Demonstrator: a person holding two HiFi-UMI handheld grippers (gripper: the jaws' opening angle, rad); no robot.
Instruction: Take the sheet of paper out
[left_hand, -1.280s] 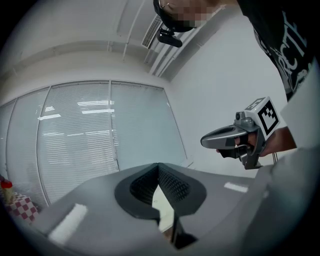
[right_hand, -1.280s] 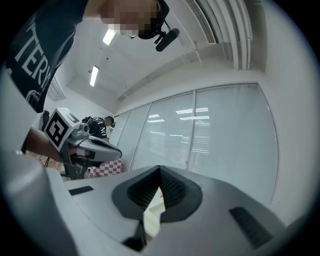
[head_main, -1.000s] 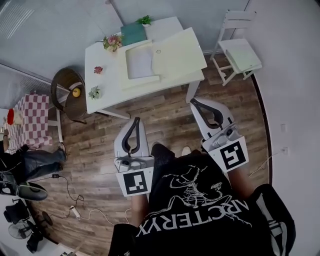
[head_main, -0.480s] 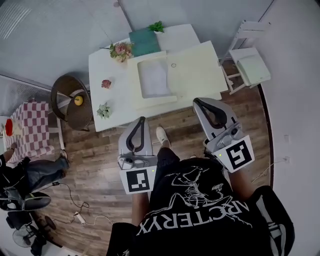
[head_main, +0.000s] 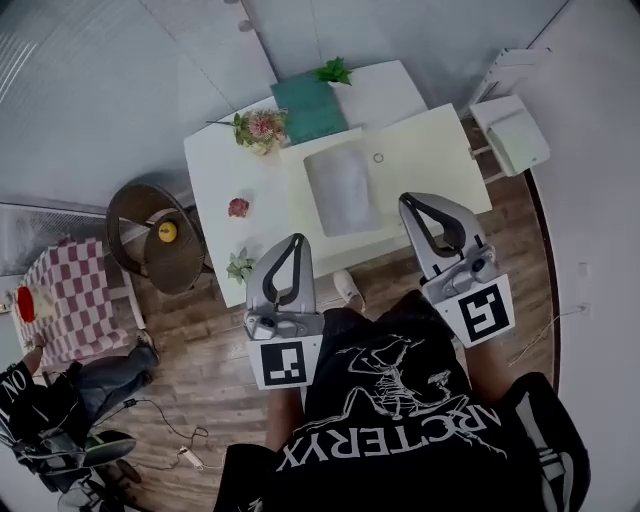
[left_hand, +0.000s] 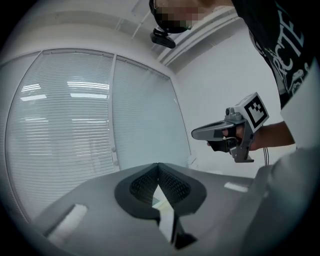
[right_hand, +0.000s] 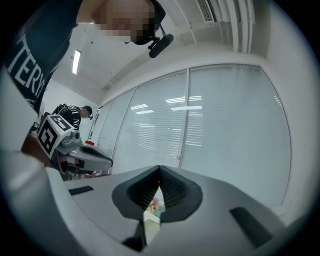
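Observation:
A pale grey sheet of paper (head_main: 343, 190) lies in the left half of an open cream folder (head_main: 425, 160) on a white table (head_main: 215, 165). Both grippers are held in the air on the near side of the table, apart from the folder, with nothing in them. My left gripper (head_main: 297, 239) is shut over the table's near edge, and its tips meet (left_hand: 158, 165). My right gripper (head_main: 408, 199) is shut too, its tip just above the folder's near right corner. In the right gripper view the jaws (right_hand: 159, 168) are together, with the table's flowers seen through the slit.
On the table stand a teal book (head_main: 308, 108), a flower bunch (head_main: 258, 127), a green plant (head_main: 334, 71), a pink flower (head_main: 238, 207) and a succulent (head_main: 238, 266). A white chair (head_main: 518, 130) stands at the right, a wicker chair (head_main: 150, 235) at the left. A seated person (head_main: 70, 395) is at the lower left.
The table has come nearer and lower in the head view. Both grippers have moved forward from over the wooden floor to its near edge. Both jaws stayed shut.

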